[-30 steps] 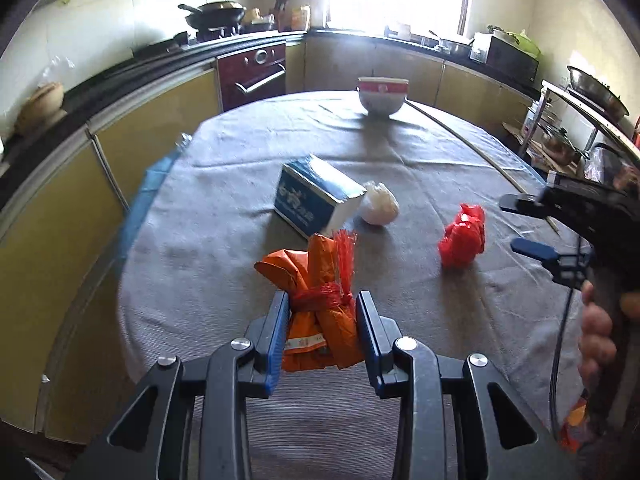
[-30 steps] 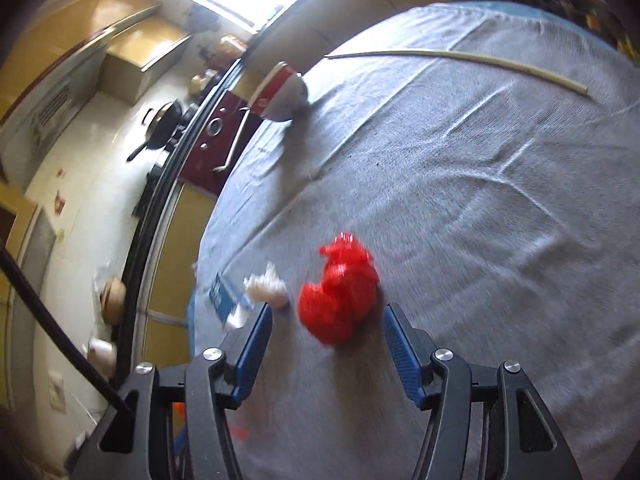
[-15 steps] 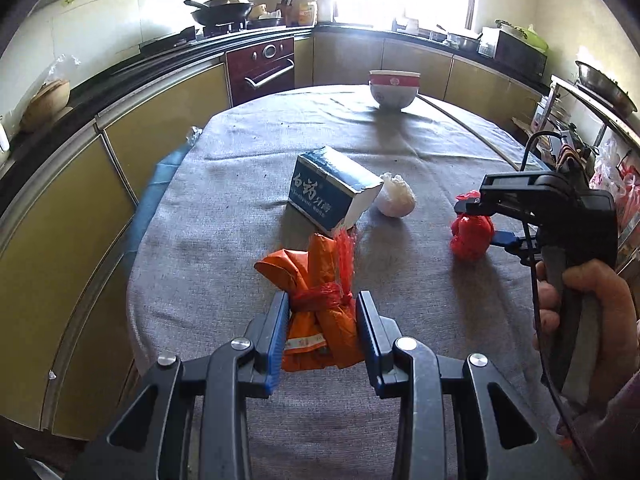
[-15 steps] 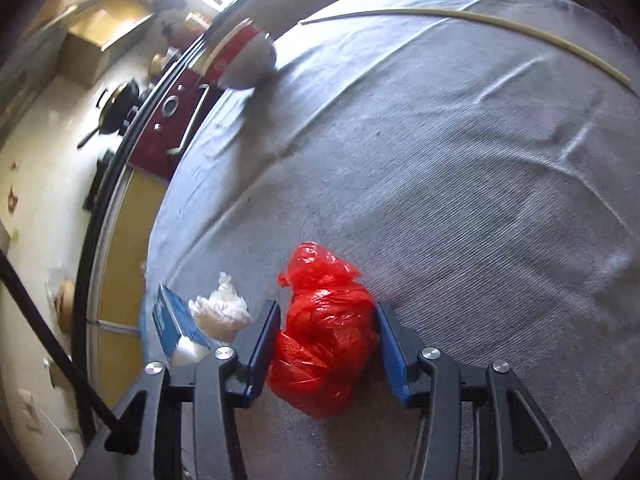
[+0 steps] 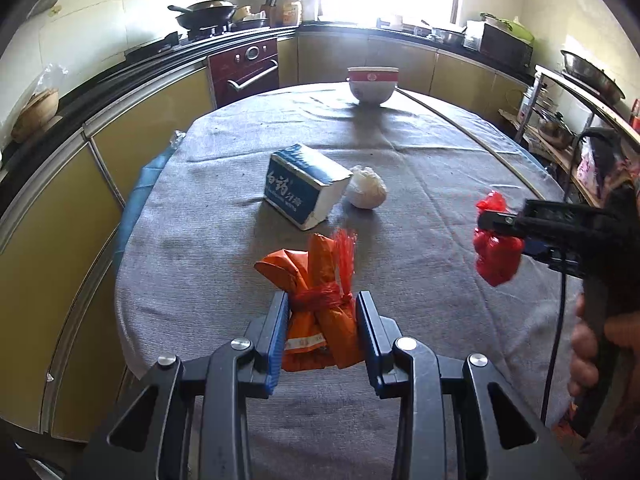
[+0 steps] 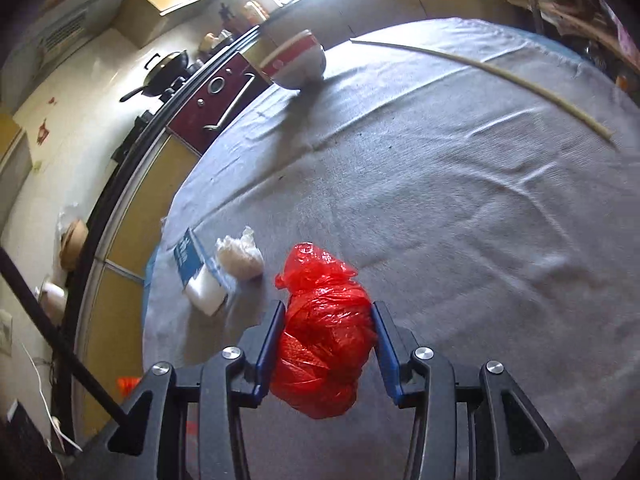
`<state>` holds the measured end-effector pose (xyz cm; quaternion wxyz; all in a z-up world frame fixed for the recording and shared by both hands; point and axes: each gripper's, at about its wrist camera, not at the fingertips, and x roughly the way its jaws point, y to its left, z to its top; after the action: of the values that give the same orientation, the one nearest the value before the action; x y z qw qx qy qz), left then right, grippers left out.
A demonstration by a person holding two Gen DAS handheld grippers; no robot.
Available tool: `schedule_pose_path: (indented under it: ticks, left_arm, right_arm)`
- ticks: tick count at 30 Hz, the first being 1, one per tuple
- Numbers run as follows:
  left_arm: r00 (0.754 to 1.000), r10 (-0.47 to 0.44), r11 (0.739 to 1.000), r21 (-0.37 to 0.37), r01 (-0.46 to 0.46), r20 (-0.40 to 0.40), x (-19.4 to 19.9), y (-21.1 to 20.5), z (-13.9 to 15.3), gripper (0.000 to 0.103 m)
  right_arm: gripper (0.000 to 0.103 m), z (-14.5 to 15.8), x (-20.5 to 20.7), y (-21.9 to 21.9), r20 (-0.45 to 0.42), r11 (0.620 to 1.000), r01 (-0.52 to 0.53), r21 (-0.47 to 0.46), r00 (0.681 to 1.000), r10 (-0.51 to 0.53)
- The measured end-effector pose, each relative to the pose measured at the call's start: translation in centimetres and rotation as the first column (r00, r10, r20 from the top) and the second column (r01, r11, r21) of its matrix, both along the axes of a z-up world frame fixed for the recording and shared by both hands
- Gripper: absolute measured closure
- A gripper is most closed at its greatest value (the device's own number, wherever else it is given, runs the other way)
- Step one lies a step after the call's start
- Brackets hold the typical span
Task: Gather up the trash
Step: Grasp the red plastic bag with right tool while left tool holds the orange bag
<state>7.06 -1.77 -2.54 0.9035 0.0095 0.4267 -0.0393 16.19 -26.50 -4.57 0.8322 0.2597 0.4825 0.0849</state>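
A crumpled red plastic bag point(image 6: 324, 336) sits between the blue-padded fingers of the right gripper point(image 6: 326, 344), whose jaws are closing on it, both pads already pressing its sides; in the left wrist view the same bag point(image 5: 496, 252) appears lifted off the grey-clothed table point(image 5: 224, 240). A knotted orange bag point(image 5: 320, 312) is clamped between the fingers of the left gripper point(image 5: 322, 332), which are drawn in narrow around its tied red neck.

The likeliest trouble lies with the red bag: it is soft and slick, bulges below and ahead of the pads, and could squeeze out or slide down if the jaws settle only on loose film and not on the packed bulk. A quick swing of the hand point(image 5: 596, 344) carrying it would add to that risk.

The orange bag hangs partly under the left fingers, its open top fanning ahead of them; a tilt could spill whatever is inside, though the contents cannot be seen.

Ahead of the left fingers, a white wad point(image 5: 366, 192) lies touching a blue-and-white box point(image 5: 304, 192), both uncollected. With both grippers full, reaching for either could knock the box or drop a load. Farther ahead stand a red-banded bowl point(image 5: 372, 84) and a long pale stick point(image 6: 480, 68), well apart from both pairs of fingers.
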Motion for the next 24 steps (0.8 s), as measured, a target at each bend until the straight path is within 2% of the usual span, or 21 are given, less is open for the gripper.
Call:
schedule_pose_path:
  ticks: [5, 13, 24]
  left_arm:
    - [1.000, -0.025, 1.000, 0.017, 0.025, 0.005, -0.6, -1.4, 0.1, 0.067]
    - [0.997, -0.074, 0.995, 0.068, 0.074, 0.000, -1.6, -4.2, -0.5, 0.067]
    - [0.992, -0.120, 0.983, 0.134, 0.123, -0.031, -2.1, -7.1, -1.9, 0.067]
  right_arm:
    - [0.057, 1.1, -3.2, -1.7, 0.023, 1.000, -0.028, -0.002, 0.999, 0.028]
    - [0.057, 1.8, -8.4, -3.5, 0.058, 0.994, -0.063, -0.095, 0.996, 0.069]
    - [0.057, 1.1, -11.2, -5.9, 0.060, 0.983, -0.046, -0.179, 0.997, 0.057]
